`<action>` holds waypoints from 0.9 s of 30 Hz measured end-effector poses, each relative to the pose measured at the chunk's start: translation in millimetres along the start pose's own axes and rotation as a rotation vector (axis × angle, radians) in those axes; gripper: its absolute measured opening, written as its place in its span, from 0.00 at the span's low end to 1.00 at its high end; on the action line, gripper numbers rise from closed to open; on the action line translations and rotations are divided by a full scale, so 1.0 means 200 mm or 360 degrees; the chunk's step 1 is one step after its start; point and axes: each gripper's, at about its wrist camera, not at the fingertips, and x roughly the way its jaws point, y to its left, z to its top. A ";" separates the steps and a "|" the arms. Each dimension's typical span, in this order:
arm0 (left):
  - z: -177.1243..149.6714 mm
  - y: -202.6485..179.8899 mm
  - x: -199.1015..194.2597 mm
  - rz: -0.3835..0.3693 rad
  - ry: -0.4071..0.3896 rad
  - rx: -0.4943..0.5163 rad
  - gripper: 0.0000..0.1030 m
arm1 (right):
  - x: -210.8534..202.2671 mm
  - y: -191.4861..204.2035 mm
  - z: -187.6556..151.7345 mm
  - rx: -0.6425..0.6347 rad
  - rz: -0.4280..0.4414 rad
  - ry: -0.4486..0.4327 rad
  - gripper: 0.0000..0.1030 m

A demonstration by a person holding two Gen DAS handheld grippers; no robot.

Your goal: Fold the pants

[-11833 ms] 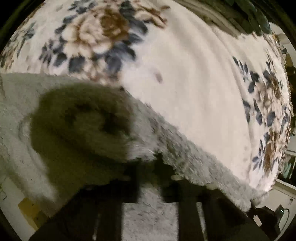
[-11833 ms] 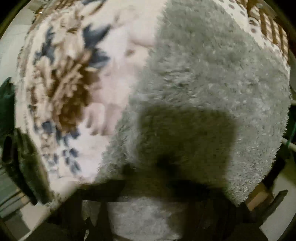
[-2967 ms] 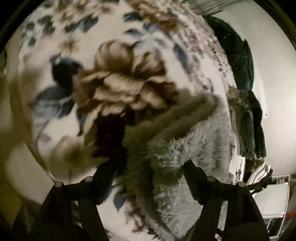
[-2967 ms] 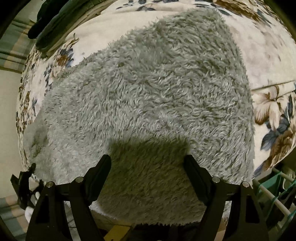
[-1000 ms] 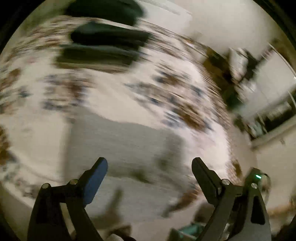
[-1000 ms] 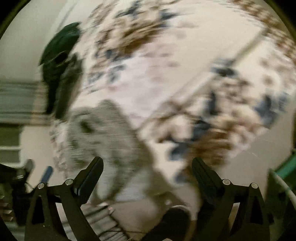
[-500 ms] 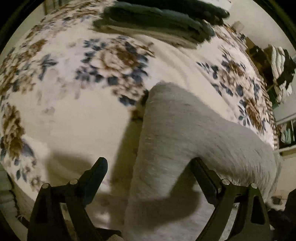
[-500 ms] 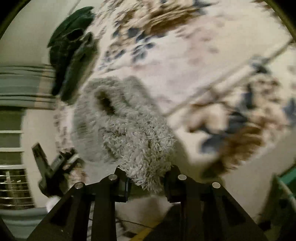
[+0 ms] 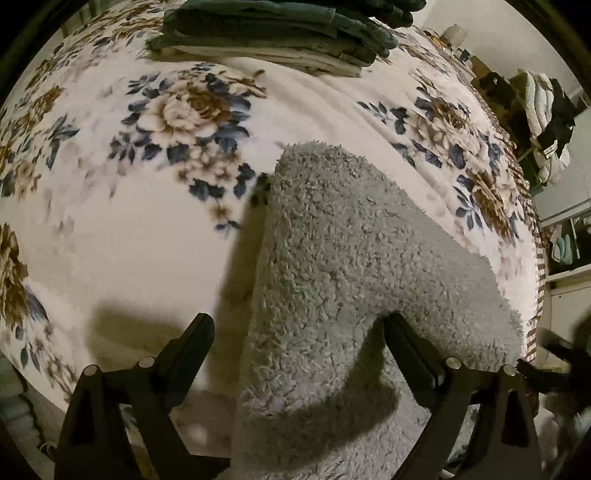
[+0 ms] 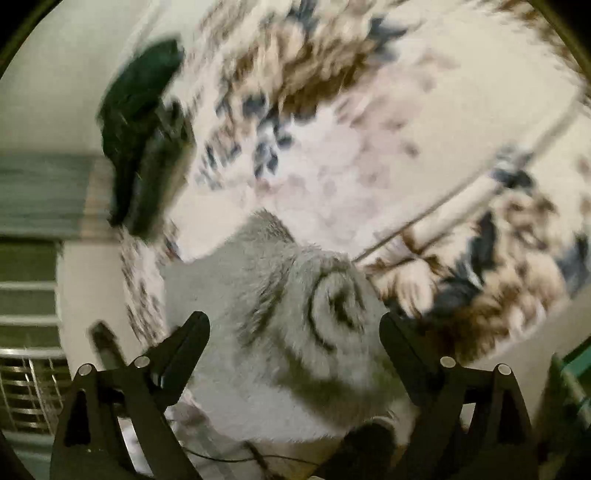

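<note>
The fluffy grey pants (image 9: 354, 266) lie folded on the floral blanket (image 9: 122, 221), at its near edge. My left gripper (image 9: 297, 343) is open just above the near part of the pants and holds nothing. In the blurred right wrist view the pants (image 10: 280, 332) lie as a rolled grey bundle, one end showing a spiral of layers. My right gripper (image 10: 291, 343) is open above that bundle and holds nothing.
A stack of folded dark and pale clothes (image 9: 280, 33) sits at the blanket's far side, also dark in the right wrist view (image 10: 144, 125). Hanging clothes and shelves (image 9: 546, 110) stand at the right. A railing (image 10: 26, 391) is at the lower left.
My right gripper was shut on the pants' edge half a second ago and has now opened and let go. My left gripper stays open and has steadied over the pants.
</note>
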 end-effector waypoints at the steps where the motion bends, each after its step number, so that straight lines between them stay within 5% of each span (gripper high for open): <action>1: 0.00 0.00 0.00 -0.0005 0.0000 -0.0002 0.92 | 0.10 -0.03 0.06 0.0056 -0.0006 0.0091 0.91; 3: 0.00 0.01 -0.02 -0.0002 -0.0006 0.0004 0.92 | 0.23 -0.07 0.13 0.0142 0.0083 0.0186 0.40; 4: 0.00 0.01 -0.03 -0.0002 -0.0010 0.0007 0.92 | 0.23 -0.02 0.15 0.0105 0.0048 0.0142 0.26; 5: 0.00 0.02 -0.03 -0.0008 -0.0014 0.0010 0.92 | 0.22 0.02 0.16 0.0053 0.0034 0.0091 0.24; 9: -0.01 0.08 -0.01 -0.0030 0.0012 -0.0034 0.92 | 0.10 0.16 0.25 -0.0052 0.0022 -0.0215 0.24; 13: -0.02 0.12 -0.05 -0.0066 0.0032 -0.0119 0.92 | 0.24 0.07 0.31 0.0026 -0.0147 0.0016 0.58; 17: 0.03 0.05 -0.19 -0.0159 -0.0030 -0.0099 0.92 | 0.07 -0.05 0.14 0.0146 -0.0064 -0.0067 0.67; 23: 0.28 -0.42 -0.17 -0.0248 -0.0020 0.0233 0.92 | 0.16 -0.39 -0.20 0.0586 0.0078 0.0047 0.67; 27: 0.35 -0.89 0.10 -0.0262 0.0199 0.0542 0.92 | 0.29 -0.49 -0.30 0.0768 0.0276 0.0012 0.67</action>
